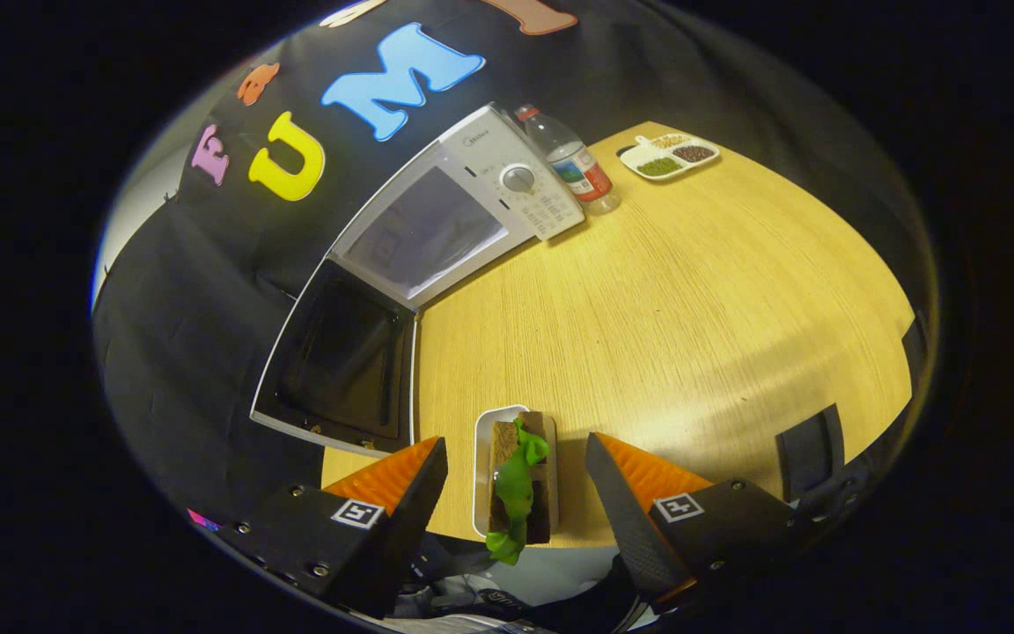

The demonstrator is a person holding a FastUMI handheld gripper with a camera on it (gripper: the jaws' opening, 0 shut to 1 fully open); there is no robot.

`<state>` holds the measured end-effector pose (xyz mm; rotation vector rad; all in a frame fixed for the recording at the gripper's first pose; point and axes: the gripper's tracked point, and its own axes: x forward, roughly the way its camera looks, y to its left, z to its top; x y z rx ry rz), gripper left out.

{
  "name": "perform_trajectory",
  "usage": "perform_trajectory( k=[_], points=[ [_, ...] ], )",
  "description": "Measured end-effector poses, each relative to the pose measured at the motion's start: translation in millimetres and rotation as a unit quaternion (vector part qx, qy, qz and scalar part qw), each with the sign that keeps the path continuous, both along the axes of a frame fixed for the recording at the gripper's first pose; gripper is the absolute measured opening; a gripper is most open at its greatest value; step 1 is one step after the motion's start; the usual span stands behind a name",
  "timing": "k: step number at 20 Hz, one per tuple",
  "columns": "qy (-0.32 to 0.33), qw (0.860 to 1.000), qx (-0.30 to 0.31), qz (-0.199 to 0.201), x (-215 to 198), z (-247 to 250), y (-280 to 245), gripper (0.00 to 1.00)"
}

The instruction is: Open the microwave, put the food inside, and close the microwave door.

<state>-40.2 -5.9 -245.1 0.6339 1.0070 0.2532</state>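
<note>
A white microwave point(507, 189) stands at the back of the wooden table point(692, 308). Its door point(344, 361) is swung wide open to the left, and the cavity point(428, 233) looks dim and bare. The food point(516, 480), a brown sandwich with a green lettuce leaf, lies on a small white rectangular plate point(481, 467) at the table's near edge. My gripper point(516, 445) is open, one finger on each side of the plate. There is a gap on both sides, so neither finger touches it.
A clear plastic bottle point(573, 163) with a red cap stands right beside the microwave's control panel. A white divided dish point(670, 157) of grains sits at the far right corner. A black strap point(811, 449) hangs at the near right table edge.
</note>
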Motion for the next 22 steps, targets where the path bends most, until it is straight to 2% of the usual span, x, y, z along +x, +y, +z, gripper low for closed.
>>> perform_trajectory(
  k=[4,5,6,10,12,13,14,15,22],
  points=[
    [0.045,0.998,0.048,0.0,-10,-14,11,0.96],
    [0.053,0.997,0.054,0.0,-11,-16,14,0.85],
    [0.061,0.996,0.061,0.003,-13,-19,17,0.8],
    [0.073,0.995,0.06,0.017,-19,-24,23,0.8],
    [0.072,0.995,0.062,0.019,-21,-19,22,0.38],
    [0.071,0.996,0.054,0.026,-24,-21,24,0.4],
    [0.065,0.997,0.049,0.016,-18,-20,20,0.4],
    [0.062,0.997,0.052,0.016,-20,-16,21,0.26],
    [0.01,0.995,0.096,0.005,4,33,37,0.26]
  ],
)
